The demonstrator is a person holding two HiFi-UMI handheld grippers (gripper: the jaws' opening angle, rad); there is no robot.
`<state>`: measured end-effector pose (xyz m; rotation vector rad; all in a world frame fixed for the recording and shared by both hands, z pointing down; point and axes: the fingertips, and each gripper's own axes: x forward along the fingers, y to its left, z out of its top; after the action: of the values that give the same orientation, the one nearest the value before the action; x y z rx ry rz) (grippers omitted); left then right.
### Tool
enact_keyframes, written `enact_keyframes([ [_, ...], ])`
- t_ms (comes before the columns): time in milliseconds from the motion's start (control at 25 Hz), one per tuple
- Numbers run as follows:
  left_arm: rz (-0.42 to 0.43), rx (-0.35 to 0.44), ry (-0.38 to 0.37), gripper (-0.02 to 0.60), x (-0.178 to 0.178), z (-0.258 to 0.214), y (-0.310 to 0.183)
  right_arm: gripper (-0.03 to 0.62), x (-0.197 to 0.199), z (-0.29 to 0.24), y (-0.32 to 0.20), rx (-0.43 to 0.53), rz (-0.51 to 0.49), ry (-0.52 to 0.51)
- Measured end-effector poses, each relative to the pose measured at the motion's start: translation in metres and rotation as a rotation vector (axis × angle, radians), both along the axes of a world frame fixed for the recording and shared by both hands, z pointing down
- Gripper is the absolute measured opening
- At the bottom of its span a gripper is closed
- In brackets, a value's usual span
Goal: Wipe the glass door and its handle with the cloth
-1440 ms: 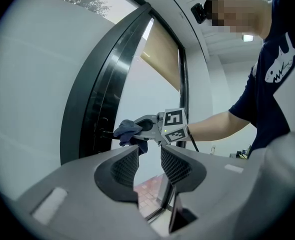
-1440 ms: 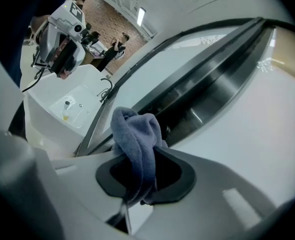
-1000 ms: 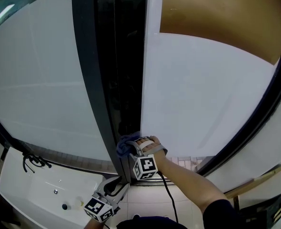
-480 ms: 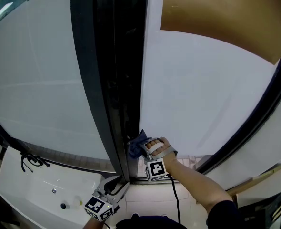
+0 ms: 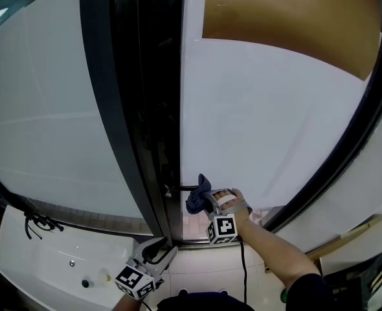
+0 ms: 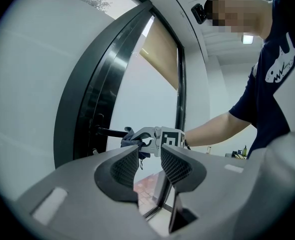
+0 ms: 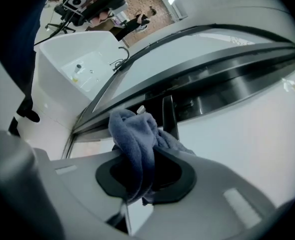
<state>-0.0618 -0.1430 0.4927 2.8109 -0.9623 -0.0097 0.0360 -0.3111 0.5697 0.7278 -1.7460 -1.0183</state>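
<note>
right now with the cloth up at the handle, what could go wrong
The cloth is bunched in the jaws of the right gripper, so little padding leads. Hard jaw edges might knock the handle or the glass door. The left gripper hangs open and empty below, so nothing steadies the door if it swings.

Head cam: up high, facing steeply down along the glass door (image 5: 262,128). Its dark frame runs 12 to 6 o'clock. Right gripper (image 5: 207,203) sits small near 6, left gripper (image 5: 157,253) near 7.

Left gripper view: low, aimed up & fwd past its own jaws. Door handle (image 6: 110,132) is mid-frame, near but apart.

Right gripper view: v. close to the door, cloth (image 7: 135,144) filling ctr, white basin (image 7: 72,59) at 10 o'clock.

Head + left views share handle, cloth, right gripper. Head + right views share basin.
</note>
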Motion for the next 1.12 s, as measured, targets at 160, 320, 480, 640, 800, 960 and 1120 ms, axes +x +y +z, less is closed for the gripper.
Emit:
enact_keyframes([
  [160, -0.005, -0.004, -0.005, 0.135, -0.004, 0.001, 0.002, 0.064, -0.007, 0.012, 0.002, -0.17, 0.083, -0.241],
  [320, -0.026, -0.014, -0.007, 0.135, -0.016, 0.011, 0.004, 0.064, -0.031, 0.021, -0.004, -0.393, 0.186, -0.565],
  [480, -0.059, -0.029, -0.023, 0.135, -0.03, 0.013, 0.004, 0.064, -0.064, 0.014, -0.014, -0.509, 0.214, -0.768],
  [640, -0.088, -0.042, -0.033, 0.135, -0.041, 0.014, 0.006, 0.064, -0.09, 0.006, -0.029, -0.524, 0.209, -0.849],
  [800, -0.11, -0.055, -0.041, 0.135, -0.051, 0.021, 0.005, 0.064, -0.1, 0.008, -0.042, -0.51, 0.22, -0.884],
  [960, -0.125, -0.066, -0.05, 0.135, -0.056, 0.022, 0.003, 0.064, -0.097, 0.012, -0.051, -0.561, 0.227, -0.931],
  [1120, -0.112, -0.063, -0.046, 0.135, -0.053, 0.026, 0.002, 0.064, -0.093, 0.017, -0.053, -0.591, 0.208, -0.909],
])
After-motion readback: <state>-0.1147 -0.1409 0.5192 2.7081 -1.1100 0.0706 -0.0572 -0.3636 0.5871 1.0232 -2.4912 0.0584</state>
